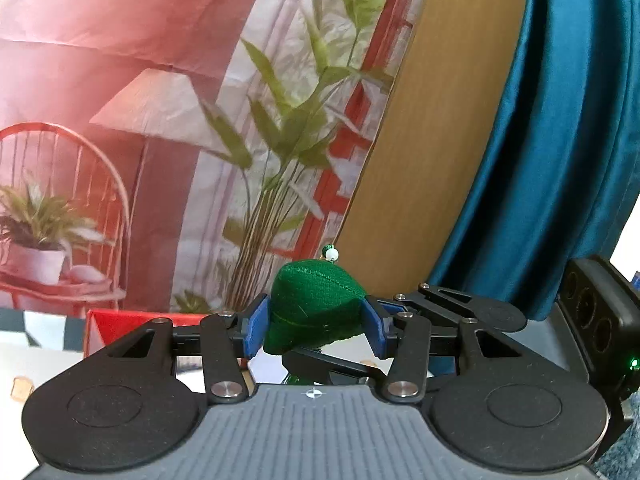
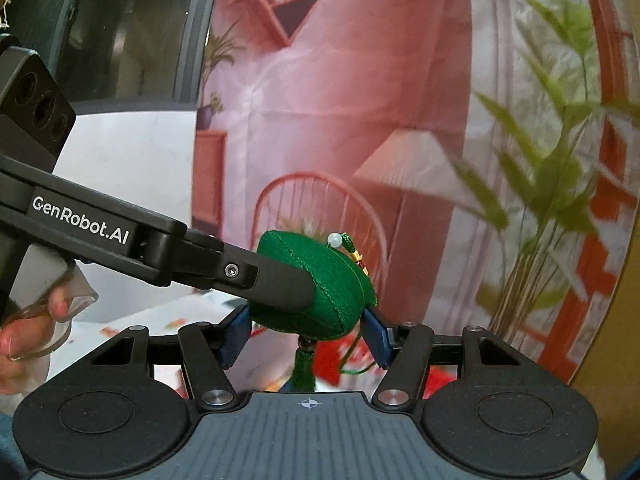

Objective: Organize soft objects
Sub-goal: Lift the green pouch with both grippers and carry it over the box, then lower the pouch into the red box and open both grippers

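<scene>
A stuffed green fabric sachet (image 1: 316, 312) with a white bead on top and a green tassel below is held up in the air. My left gripper (image 1: 316, 330) is shut on it, its blue pads pressing both sides. In the right wrist view the same sachet (image 2: 332, 280) sits between my right gripper's (image 2: 306, 334) blue pads, which touch its lower sides. The left gripper's black finger (image 2: 276, 284) comes in from the left and presses the sachet's side. The right gripper's finger (image 1: 332, 364) shows under the sachet in the left wrist view.
A printed backdrop (image 1: 160, 120) with a red chair, a lamp and plants hangs behind. A teal curtain (image 1: 560, 140) and a tan panel (image 1: 440, 120) stand at the right. A red box (image 1: 120, 326) lies on the table below. A hand (image 2: 28, 328) holds the left gripper's handle.
</scene>
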A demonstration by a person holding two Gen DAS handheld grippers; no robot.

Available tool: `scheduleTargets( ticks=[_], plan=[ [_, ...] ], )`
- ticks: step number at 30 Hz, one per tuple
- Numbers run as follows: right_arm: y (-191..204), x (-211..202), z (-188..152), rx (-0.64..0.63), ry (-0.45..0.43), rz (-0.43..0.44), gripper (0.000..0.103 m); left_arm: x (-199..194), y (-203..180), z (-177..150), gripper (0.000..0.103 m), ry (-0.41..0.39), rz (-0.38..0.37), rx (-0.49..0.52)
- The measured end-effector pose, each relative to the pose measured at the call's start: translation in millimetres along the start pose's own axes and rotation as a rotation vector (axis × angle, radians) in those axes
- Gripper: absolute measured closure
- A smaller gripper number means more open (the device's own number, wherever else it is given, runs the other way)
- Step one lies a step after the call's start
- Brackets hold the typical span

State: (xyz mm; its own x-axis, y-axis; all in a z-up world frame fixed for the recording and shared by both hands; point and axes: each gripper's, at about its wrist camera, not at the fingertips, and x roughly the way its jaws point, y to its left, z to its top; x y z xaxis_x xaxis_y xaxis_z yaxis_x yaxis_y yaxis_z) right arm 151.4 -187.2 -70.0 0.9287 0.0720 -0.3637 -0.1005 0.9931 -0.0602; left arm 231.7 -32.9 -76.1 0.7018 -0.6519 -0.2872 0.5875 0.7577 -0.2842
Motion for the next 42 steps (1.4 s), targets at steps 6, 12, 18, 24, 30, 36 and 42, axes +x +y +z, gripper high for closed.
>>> scheduleTargets(
  ticks=[6,12,18,24,30,36,42],
  plan=[
    [-20.3,14.5,3.8,-0.013,0.019,-0.038,0.047,28.7,4.2,3.4,0.051,0.043,-0.029,0.011],
    [-38.0,33.2,-21.7,0.023,0.089,-0.038,0.047,61.8,15.1,-13.8,0.051,0.127,-0.03,-0.009],
    [-52.1,57.5,-54.1,0.055,0.165,-0.023,0.047,96.3,31.0,-33.3,0.051,0.205,-0.016,-0.037],
    [-65.4,83.7,-77.2,0.08,0.219,-0.021,0.047,123.5,45.0,-42.4,0.051,0.24,0.009,-0.053],
    [-78.3,105.6,-90.5,0.102,0.282,-0.084,0.046,140.4,51.6,-45.5,0.05,0.255,0.109,-0.017],
    [-88.4,102.8,-103.0,0.153,0.301,-0.122,0.047,132.2,61.1,-43.2,0.049,0.252,0.18,0.034],
    [-83.2,93.5,-104.2,0.165,0.303,-0.132,0.047,112.7,63.3,-41.5,0.049,0.244,0.255,0.07]
  ],
)
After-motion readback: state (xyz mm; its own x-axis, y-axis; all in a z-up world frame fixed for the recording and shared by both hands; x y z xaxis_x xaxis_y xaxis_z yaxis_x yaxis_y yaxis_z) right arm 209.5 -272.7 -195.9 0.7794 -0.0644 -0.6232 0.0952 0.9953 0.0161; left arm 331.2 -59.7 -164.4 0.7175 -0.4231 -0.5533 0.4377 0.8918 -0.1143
